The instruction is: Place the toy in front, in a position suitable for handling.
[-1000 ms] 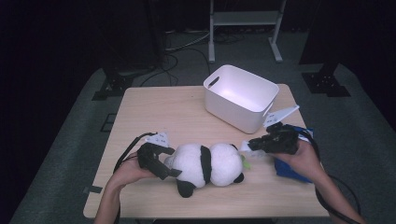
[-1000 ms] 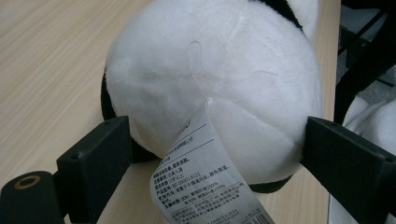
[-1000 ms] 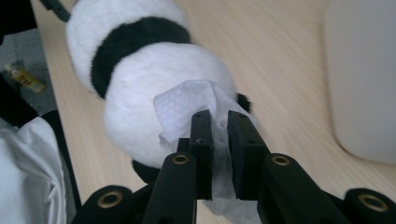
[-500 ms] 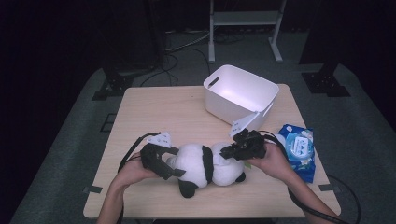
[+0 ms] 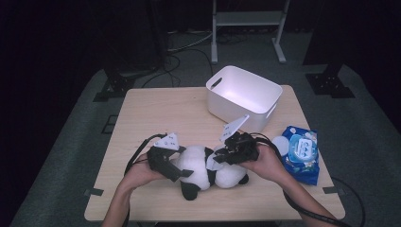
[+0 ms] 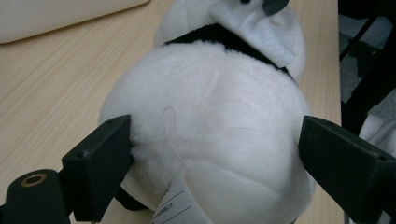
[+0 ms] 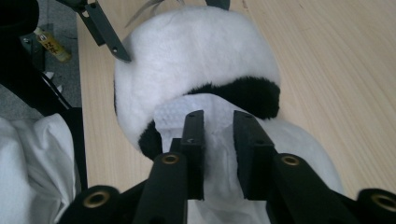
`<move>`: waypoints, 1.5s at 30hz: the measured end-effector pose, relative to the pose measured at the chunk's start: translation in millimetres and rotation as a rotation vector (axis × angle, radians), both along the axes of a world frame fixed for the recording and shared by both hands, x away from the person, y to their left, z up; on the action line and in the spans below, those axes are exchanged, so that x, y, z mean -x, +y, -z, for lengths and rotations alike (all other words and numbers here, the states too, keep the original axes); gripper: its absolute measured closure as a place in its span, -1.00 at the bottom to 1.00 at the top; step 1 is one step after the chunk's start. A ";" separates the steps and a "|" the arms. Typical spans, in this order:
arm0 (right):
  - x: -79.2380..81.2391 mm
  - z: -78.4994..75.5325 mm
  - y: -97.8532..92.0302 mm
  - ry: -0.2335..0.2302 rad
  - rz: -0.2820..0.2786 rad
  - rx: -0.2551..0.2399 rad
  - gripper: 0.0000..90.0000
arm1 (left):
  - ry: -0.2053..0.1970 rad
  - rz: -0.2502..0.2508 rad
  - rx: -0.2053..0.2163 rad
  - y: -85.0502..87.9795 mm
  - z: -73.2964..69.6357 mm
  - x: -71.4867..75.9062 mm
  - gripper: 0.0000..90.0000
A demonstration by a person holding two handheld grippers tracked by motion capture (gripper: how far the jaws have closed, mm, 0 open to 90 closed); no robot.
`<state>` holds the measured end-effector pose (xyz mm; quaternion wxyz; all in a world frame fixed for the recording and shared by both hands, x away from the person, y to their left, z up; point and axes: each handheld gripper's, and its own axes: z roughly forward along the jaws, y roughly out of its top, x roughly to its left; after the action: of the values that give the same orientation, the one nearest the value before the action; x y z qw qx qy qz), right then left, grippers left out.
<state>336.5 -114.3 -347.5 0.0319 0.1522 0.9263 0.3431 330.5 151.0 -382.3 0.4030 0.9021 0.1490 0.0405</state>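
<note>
A black-and-white panda plush [image 5: 194, 163] lies on the wooden table [image 5: 156, 113] near its front edge. My left gripper [image 5: 182, 170] is shut on its round white body [image 6: 210, 102], with one jaw pressed into the fur on each side. My right gripper [image 5: 218, 158] is over the other end of the panda [image 7: 196, 51]. A white wipe [image 7: 177, 114] lies draped on the plush there. The right jaws [image 7: 218, 119] have just been opening and stand a little apart, the wipe in the gap between them.
A white plastic bin [image 5: 243, 94] stands at the back right of the table. A blue packet of wipes [image 5: 300, 151] lies to the right of my right hand. A paper tag [image 6: 175, 205] hangs from the plush. Cables trail off the front edge.
My right gripper has moved left from beside the blue packet onto the panda, bringing the white wipe with it. Left gripper and panda stay put.
</note>
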 end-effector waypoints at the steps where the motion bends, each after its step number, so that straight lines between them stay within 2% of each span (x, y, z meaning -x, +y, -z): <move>1: 1.1 -0.9 -2.2 -0.002 0.009 0.002 0.59 | -0.001 -0.002 -0.003 -0.6 0.0 0.3 -0.77; 8: 5.8 -4.5 -18.0 -0.014 0.056 0.008 0.34 | 0.001 -0.003 -0.011 -0.8 0.1 0.6 -0.77; 10: 6.6 -5.2 -23.1 -0.025 0.062 0.012 0.33 | -0.001 -0.003 -0.014 -1.2 -0.1 1.1 -0.77; 16: 9.8 -6.3 -36.6 -0.012 0.085 0.019 0.31 | 0.004 -0.003 -0.015 -0.8 -0.2 1.2 -0.77; 20: 12.2 -1.1 -41.0 -0.007 0.098 0.044 0.30 | 0.000 0.000 -0.017 -1.0 -0.4 1.1 -0.77; 24: 14.2 4.6 -42.2 -0.007 0.105 0.039 0.34 | 0.001 0.002 -0.013 -1.2 0.3 0.6 -0.77; 27: 15.3 8.5 -37.7 -0.022 0.100 0.056 0.48 | -0.001 0.004 -0.015 -2.0 1.3 0.4 -0.77; 29: 16.7 10.0 -31.2 -0.048 0.093 0.091 0.63 | -0.003 0.004 -0.018 -2.8 2.3 1.0 -0.73; 32: 15.8 7.5 -23.7 -0.059 0.079 0.115 0.70 | -0.002 0.006 -0.022 -2.0 2.4 0.3 -0.71; 36: 12.0 3.5 -9.3 -0.042 0.048 0.104 0.71 | 0.000 0.006 -0.020 -2.1 3.1 0.3 -0.69; 40: 4.3 1.5 8.1 -0.049 0.023 0.094 0.72 | -0.001 0.007 -0.023 -1.7 3.6 0.6 -0.69; 45: -9.4 0.0 19.5 -0.045 0.031 0.112 0.72 | 0.001 0.001 -0.016 -0.6 5.2 0.4 -0.68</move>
<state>345.8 -94.8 -347.5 0.0662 0.1567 0.9407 0.2936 330.1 150.4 -387.5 0.3957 0.9054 0.1485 0.0408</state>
